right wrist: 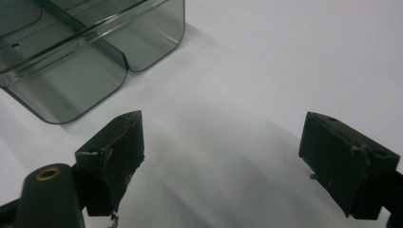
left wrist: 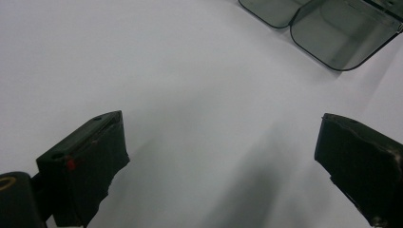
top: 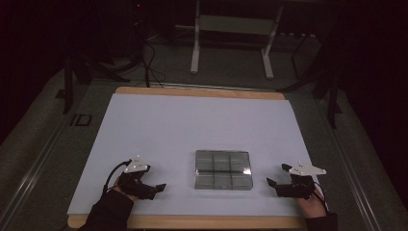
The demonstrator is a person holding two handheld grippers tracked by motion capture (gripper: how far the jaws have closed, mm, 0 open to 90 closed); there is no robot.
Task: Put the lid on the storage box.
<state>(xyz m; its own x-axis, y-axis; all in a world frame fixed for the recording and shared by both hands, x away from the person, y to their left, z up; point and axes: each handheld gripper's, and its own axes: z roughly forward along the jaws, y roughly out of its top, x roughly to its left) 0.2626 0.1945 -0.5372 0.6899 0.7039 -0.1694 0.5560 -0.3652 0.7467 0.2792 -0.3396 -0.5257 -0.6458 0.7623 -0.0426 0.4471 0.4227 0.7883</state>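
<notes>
A clear smoky plastic box (top: 223,169) with several compartments rests on the white sheet (top: 192,125), near the table's front. My left gripper (top: 155,189) lies to the left of it, open, nothing between its jaws. My right gripper (top: 278,175) lies to the right of it, also open and holding nothing. In the left gripper view the box (left wrist: 332,28) shows at the top right, well ahead of the wide-apart left gripper (left wrist: 221,156). In the right gripper view the box (right wrist: 71,61) sits at the upper left, just beyond the left jaw of the right gripper (right wrist: 223,152).
The white sheet covers a wooden tabletop (top: 192,222) whose edge shows at front and back. Beyond the table stand a white metal frame (top: 231,38) and loose cables (top: 149,67) on a dark floor.
</notes>
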